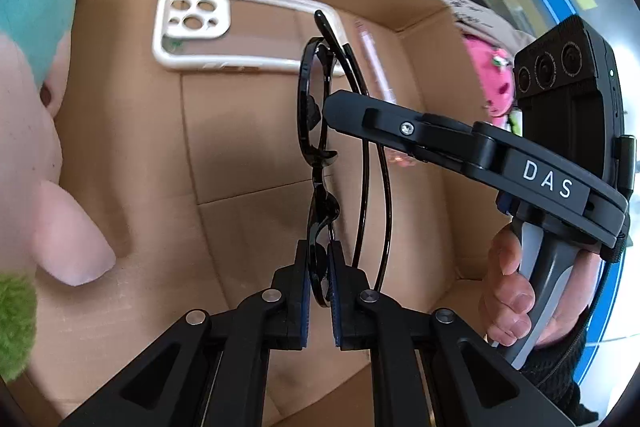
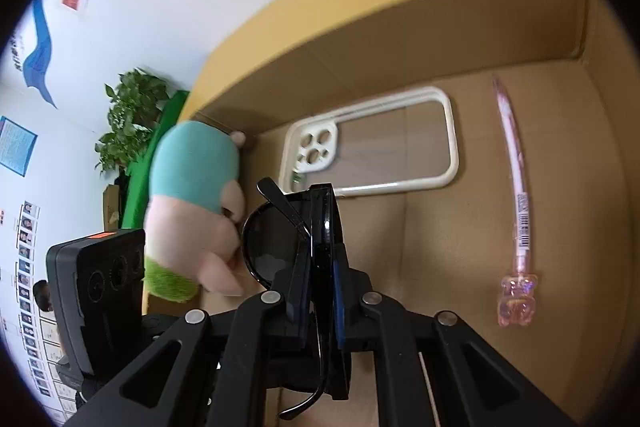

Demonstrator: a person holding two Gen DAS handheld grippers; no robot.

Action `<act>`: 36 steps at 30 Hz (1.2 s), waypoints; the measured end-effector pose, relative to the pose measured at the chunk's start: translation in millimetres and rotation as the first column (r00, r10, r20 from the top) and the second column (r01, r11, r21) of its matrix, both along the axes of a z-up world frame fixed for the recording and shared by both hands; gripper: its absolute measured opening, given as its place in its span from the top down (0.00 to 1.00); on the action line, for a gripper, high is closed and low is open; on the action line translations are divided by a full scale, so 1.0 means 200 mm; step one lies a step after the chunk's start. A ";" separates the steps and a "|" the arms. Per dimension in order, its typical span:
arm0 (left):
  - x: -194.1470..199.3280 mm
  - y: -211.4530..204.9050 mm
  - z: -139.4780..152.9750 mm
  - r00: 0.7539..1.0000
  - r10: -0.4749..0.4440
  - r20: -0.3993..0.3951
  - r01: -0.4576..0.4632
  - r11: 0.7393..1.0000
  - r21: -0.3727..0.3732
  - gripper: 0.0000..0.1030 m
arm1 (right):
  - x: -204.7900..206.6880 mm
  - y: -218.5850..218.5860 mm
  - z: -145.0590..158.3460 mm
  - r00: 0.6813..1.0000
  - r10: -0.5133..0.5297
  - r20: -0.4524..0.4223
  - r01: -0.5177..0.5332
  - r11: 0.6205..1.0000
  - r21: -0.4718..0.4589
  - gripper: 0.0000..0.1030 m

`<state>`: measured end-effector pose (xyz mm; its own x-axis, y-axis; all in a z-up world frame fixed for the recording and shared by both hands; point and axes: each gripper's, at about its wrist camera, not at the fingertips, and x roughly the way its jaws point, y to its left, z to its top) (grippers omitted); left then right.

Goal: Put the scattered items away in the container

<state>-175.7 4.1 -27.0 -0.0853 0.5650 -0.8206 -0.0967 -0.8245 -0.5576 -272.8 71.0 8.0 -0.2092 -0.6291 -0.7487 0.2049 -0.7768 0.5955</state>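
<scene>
Both grippers hold black sunglasses [image 1: 316, 147] over the open cardboard box [image 1: 248, 155]. My left gripper [image 1: 319, 267] is shut on one lens end of the sunglasses. My right gripper [image 2: 320, 267] is shut on the other end of the sunglasses [image 2: 272, 243]; it also shows in the left wrist view [image 1: 332, 107], coming in from the right. On the box floor lie a white phone case [image 1: 224, 27], a pink pen [image 2: 516, 195] and a plush toy [image 2: 196, 211] with a teal top, pink body and green base.
The box walls [image 2: 360, 39] rise around the items. A pink plush [image 1: 496, 83] sits outside the box to the right in the left wrist view. A potted plant [image 2: 128, 111] and a white wall with posters stand beyond the box.
</scene>
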 end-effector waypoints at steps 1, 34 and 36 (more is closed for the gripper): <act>0.00 0.00 -0.01 1.000 0.000 0.008 0.000 1.000 -0.006 0.93 | -0.01 -0.01 -0.02 1.000 0.003 0.011 -0.003 1.000 0.004 0.92; 0.73 -0.23 0.33 0.833 0.114 -0.542 -0.263 0.942 -0.207 0.15 | 0.98 0.38 0.27 0.908 -0.027 -0.418 0.120 0.973 0.199 0.25; 0.74 -0.22 0.27 0.836 0.118 -0.537 -0.269 0.940 -0.212 0.15 | 1.02 0.42 0.19 0.918 -0.049 -0.394 0.153 0.959 0.239 0.25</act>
